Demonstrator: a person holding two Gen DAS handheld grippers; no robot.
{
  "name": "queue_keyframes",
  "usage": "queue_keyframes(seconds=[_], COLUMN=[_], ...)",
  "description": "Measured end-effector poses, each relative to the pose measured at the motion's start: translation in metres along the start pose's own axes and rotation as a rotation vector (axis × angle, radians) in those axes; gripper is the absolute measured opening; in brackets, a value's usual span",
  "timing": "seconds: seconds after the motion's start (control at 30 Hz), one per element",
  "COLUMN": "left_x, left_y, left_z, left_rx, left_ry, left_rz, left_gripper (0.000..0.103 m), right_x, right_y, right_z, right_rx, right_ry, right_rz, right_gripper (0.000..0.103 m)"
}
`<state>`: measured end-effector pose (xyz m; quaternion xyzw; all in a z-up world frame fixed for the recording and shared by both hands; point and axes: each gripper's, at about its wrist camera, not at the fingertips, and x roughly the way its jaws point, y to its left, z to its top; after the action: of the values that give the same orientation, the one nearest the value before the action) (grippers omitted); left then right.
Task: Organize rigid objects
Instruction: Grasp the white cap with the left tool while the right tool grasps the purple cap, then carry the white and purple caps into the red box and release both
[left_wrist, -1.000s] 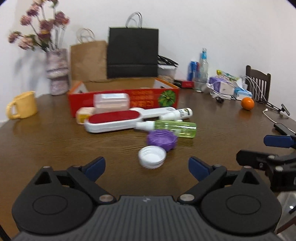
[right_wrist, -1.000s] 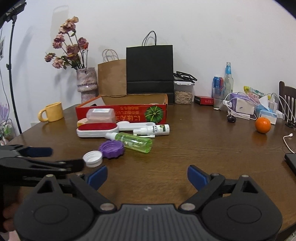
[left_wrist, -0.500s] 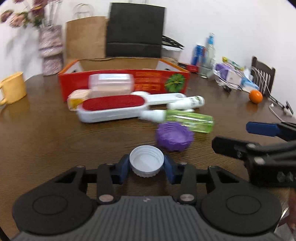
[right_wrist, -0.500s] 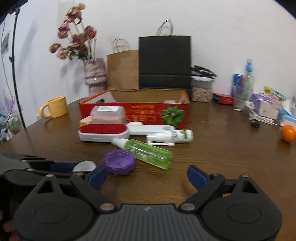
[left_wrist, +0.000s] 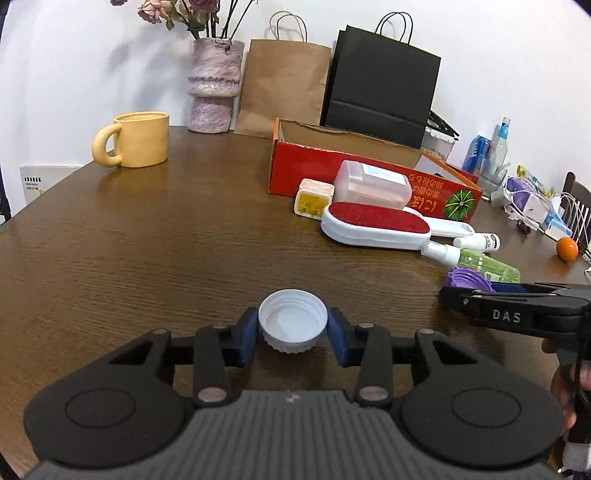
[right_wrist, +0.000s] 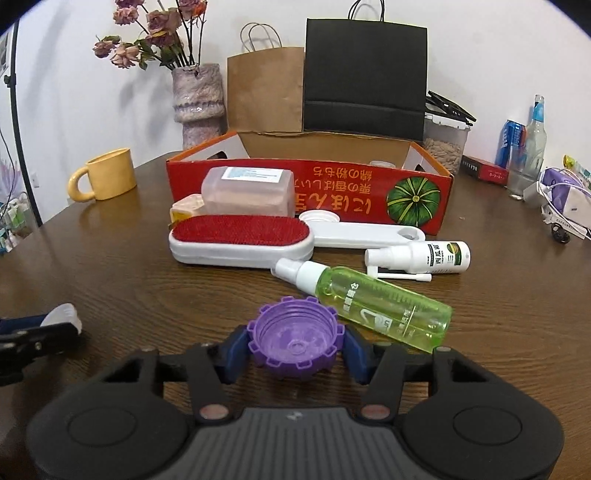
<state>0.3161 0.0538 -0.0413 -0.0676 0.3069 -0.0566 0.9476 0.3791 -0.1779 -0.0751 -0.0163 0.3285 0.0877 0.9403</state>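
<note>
My left gripper (left_wrist: 292, 332) is shut on a white bottle cap (left_wrist: 293, 325), open side up, just above the wooden table. My right gripper (right_wrist: 295, 349) is shut on a purple ridged cap (right_wrist: 295, 341), next to a green spray bottle (right_wrist: 373, 302). In the left wrist view the right gripper (left_wrist: 517, 306) shows at the right with the purple cap (left_wrist: 467, 278). A red lint brush (right_wrist: 240, 236), a small white spray bottle (right_wrist: 421, 256), a pink plastic case (right_wrist: 247, 192) and a small yellow box (left_wrist: 314, 197) lie before an open red cardboard box (right_wrist: 306, 184).
A yellow mug (left_wrist: 136, 140) and a vase of dried flowers (left_wrist: 216, 88) stand at the back left. Brown (right_wrist: 264, 85) and black (right_wrist: 364, 74) paper bags stand behind the box. Bottles, cables and an orange (left_wrist: 566, 248) crowd the right side.
My right gripper moved forward and closed on the purple cap. My left gripper closed on the white cap, then lifted and swung left with it.
</note>
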Motion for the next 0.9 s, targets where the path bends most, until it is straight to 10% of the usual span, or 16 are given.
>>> queue_keyframes(seconds=[0.9], left_x=[-0.184], left_y=[-0.102], left_z=[-0.052], left_rx=[0.160], left_ry=[-0.308], left_rz=[-0.087], left_gripper=[0.041], right_x=[-0.255], right_y=[-0.016], right_z=[-0.091], right_rx=[-0.018], right_ry=[-0.379], right_rz=[-0.067], right_gripper=[0.053])
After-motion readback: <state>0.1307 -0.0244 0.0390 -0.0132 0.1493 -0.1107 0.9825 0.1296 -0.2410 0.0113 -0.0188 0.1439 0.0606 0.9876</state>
